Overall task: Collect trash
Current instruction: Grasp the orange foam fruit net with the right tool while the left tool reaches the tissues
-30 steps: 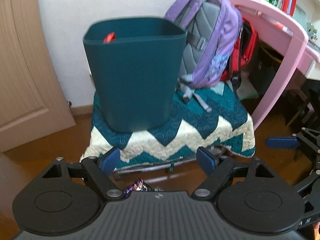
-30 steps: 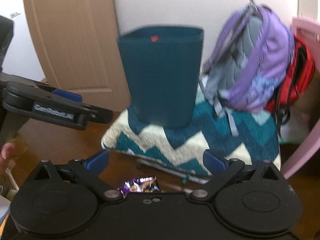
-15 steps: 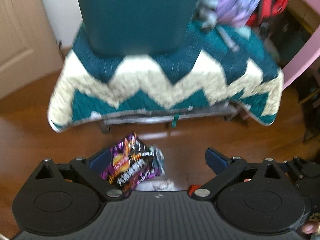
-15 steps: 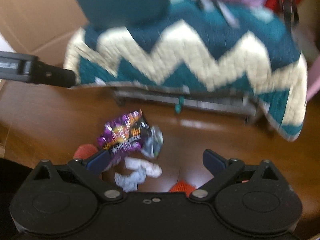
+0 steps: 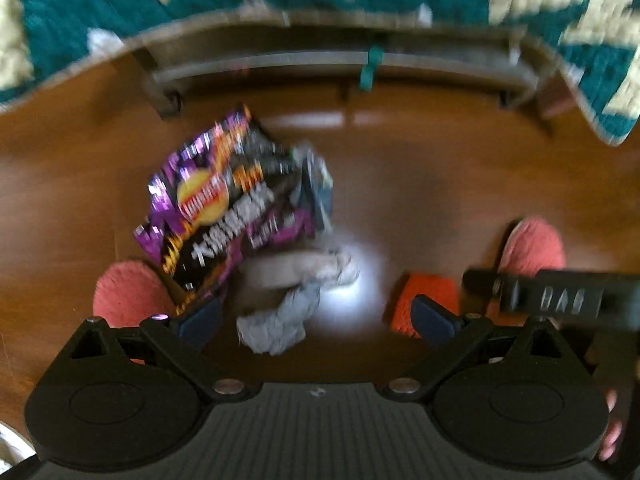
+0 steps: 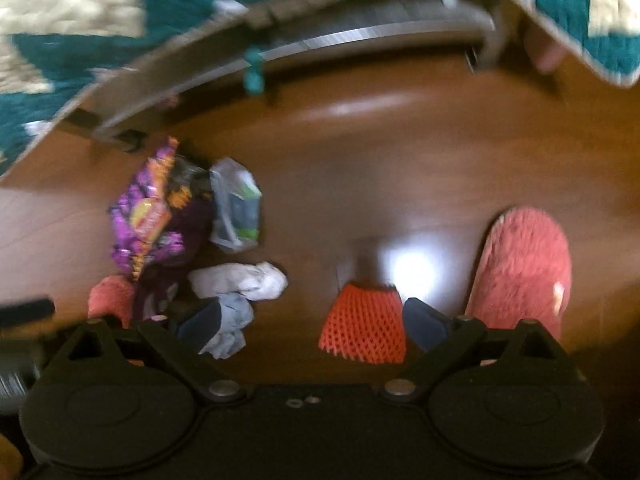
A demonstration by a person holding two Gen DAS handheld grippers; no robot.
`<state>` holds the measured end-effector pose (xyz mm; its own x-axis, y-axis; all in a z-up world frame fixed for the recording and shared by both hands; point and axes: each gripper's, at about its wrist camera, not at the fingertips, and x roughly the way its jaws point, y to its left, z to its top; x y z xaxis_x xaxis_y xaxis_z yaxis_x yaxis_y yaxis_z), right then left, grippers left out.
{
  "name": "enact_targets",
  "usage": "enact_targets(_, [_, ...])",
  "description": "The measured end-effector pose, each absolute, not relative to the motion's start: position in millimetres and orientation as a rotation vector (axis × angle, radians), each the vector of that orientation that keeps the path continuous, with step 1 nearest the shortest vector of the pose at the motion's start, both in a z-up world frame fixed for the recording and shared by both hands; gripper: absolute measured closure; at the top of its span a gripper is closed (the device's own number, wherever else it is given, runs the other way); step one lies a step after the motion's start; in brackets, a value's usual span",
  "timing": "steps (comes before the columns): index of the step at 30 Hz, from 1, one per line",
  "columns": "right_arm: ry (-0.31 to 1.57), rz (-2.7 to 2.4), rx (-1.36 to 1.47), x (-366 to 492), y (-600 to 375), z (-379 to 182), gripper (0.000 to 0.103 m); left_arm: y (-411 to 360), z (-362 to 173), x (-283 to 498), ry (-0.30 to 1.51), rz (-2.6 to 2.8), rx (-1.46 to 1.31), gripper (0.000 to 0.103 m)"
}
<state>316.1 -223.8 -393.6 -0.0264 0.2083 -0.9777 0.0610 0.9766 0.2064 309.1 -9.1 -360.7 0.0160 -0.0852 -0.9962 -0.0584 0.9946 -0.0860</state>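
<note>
**Ana:** Dark wooden floor (image 5: 420, 184) fills both wrist views, with a teal-and-cream quilt (image 5: 100, 20) hanging over a low frame along the far edge. What lies on it?

**Ben:** Going left to right: a pink slipper (image 5: 128, 294), a purple snack bag (image 5: 216, 216) with a small clear wrapper (image 6: 236, 208) touching its right side, a crumpled white tissue (image 5: 288, 304) just nearer than the bag, then an orange foam net (image 6: 366, 324), and a second pink slipper (image 6: 524, 264) at the right.

**Ana:** And the tools?

**Ben:** The left hand-held gripper (image 5: 316, 316) is spread wide, nothing between its fingers. The right hand-held gripper (image 6: 312, 324) is spread too, also empty.

**Ana:** Which piece is closest to a grasp?

**Ben:** I judge the tissue for the left: it lies just ahead, left of centre between the fingers, near the left pad. Its long axis seems to run diagonally, from near-left to far-right. The snack bag lies farther ahead and left, tilted the same way.

**Ana:** The right one?

**Ben:** The foam net sits just inside its right finger, so that hand is nearer to it. Blur hides finer detail.
</note>
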Motion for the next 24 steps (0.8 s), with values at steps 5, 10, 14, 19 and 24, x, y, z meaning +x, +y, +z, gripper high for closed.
enact_targets(5, [1.691, 0.074, 0.289, 316, -231, -440, 0.006, -25, -413, 305, 1.648, -0.072, -0.051, 0.002])
enact_targets(10, [1.766, 0.065, 0.303, 314, -230, -476, 0.006, -32, -464, 300, 1.736, -0.119, 0.02, 0.002])
enact_targets(14, [1.813, 0.042, 0.315, 313, -229, -502, 0.006, -28, -498, 298, 1.784, -0.116, 0.042, 0.002])
enact_targets(19, [1.843, 0.028, 0.314, 312, -228, -527, 0.007, -27, -534, 297, 1.817, -0.124, 0.062, 0.002])
enact_targets(24, [1.871, 0.016, 0.31, 310, -228, -549, 0.012, -28, -555, 297, 1.818, -0.138, 0.065, 0.003])
